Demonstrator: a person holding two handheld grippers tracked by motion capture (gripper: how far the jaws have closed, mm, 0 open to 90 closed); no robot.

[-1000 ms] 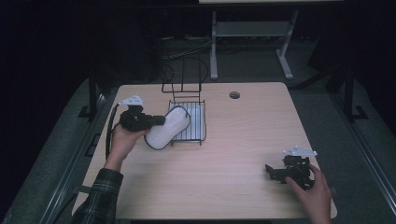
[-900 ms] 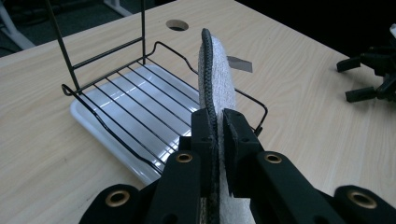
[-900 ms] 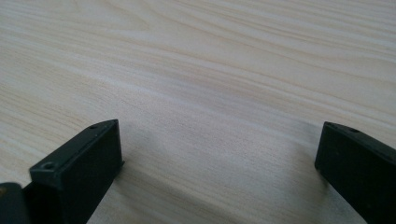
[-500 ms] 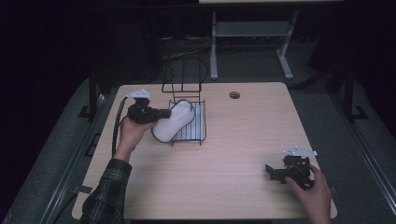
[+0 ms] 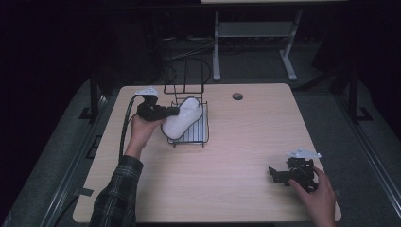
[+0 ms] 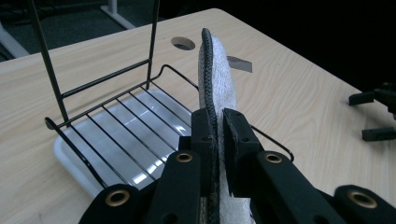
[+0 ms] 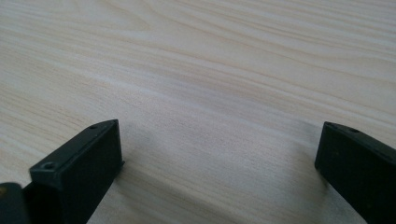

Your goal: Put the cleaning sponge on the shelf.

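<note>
My left gripper [image 5: 176, 112] is shut on the rim of a white oval pad with a dark braided edge [image 5: 183, 119]. It holds the pad on edge over a black wire rack [image 5: 190, 144] at the table's back left. In the left gripper view the jaws [image 6: 218, 128] clamp the pad [image 6: 217, 74] upright above the rack's wires [image 6: 112, 135] and the white tray [image 6: 70, 156] under them. My right gripper [image 5: 275, 174] rests low over the table near the front right, open. In the right gripper view [image 7: 219, 158] there is bare wood between its jaws.
The rack has a tall wire back [image 5: 184, 78] on its far side. A round cable hole [image 5: 237, 96] sits at the table's back middle. The right gripper's jaws [image 6: 378, 114] show far off in the left gripper view. A metal stand [image 5: 255, 33] is behind the table.
My left gripper has carried the pad away from me and to the right, from the rack's near left corner to above the rack. The right gripper has stayed put.
</note>
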